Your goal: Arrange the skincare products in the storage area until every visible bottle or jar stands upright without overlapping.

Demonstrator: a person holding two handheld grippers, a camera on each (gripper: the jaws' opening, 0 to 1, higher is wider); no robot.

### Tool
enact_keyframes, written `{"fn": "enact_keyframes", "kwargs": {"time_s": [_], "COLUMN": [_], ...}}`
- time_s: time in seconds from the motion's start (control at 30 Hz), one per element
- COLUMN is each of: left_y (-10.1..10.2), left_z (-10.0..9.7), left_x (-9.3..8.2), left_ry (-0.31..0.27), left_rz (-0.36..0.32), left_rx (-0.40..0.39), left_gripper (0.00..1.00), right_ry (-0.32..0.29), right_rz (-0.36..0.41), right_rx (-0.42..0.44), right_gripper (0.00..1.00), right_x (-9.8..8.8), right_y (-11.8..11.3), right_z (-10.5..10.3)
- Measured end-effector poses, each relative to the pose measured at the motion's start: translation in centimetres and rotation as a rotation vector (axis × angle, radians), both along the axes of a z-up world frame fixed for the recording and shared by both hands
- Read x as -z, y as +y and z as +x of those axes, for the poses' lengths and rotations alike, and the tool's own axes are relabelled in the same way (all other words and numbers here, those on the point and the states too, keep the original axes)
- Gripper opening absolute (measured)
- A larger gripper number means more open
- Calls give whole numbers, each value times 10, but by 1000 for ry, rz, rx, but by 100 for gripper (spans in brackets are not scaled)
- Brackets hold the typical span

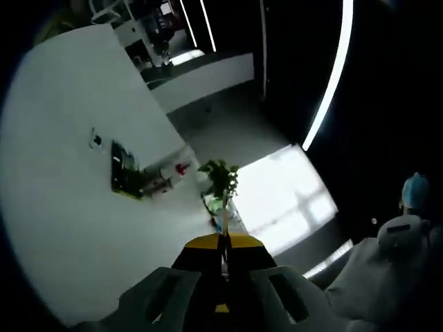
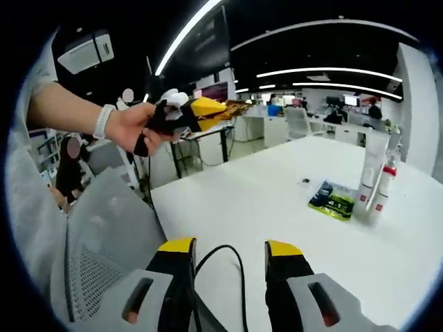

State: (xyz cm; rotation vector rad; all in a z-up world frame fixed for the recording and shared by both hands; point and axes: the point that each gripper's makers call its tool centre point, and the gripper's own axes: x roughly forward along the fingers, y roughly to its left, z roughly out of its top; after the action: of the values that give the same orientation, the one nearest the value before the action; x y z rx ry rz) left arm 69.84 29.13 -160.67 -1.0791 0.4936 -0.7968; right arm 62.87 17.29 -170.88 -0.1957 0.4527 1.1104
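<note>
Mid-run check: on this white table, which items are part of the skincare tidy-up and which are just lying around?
Job items: white tube standing upright; small bottle with a red cap upright beside it.

Lying about: green and black packet flat on the table; small dark object; potted plant; black cable.

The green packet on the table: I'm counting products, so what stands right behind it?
In the right gripper view, a tall white tube and a red-capped white bottle stand upright beside the green packet. Anything behind those two is hidden.
</note>
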Motion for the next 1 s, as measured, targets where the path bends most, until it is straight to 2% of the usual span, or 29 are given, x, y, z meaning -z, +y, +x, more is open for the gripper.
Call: {"fn": "enact_keyframes", "kwargs": {"time_s": [0.33, 0.43, 0.6, 0.7, 0.8, 1.0], "left_y": [5, 4, 6, 6, 11, 13], "left_z": [42, 56, 78, 91, 107, 126], "left_x": [-2, 7, 16, 25, 39, 62], "left_ry": [5, 18, 43, 70, 148, 220], "left_rz": [27, 64, 74, 74, 71, 102], "left_rx": [15, 40, 33, 23, -6, -8], "left_gripper": [0, 0, 0, 0, 0, 0], "right_ry": [-12, -7, -3, 0, 0, 7], "right_rz": [-20, -23, -33, -39, -46, -55], "right_rx": [7, 13, 30, 35, 37, 45], "right_gripper": [31, 30, 30, 29, 29, 27], "right_x": [3, 4, 6, 7, 9, 11], "right_y": [-3, -4, -7, -8, -8, -11], "right_z": [2, 3, 6, 7, 7, 9]}}
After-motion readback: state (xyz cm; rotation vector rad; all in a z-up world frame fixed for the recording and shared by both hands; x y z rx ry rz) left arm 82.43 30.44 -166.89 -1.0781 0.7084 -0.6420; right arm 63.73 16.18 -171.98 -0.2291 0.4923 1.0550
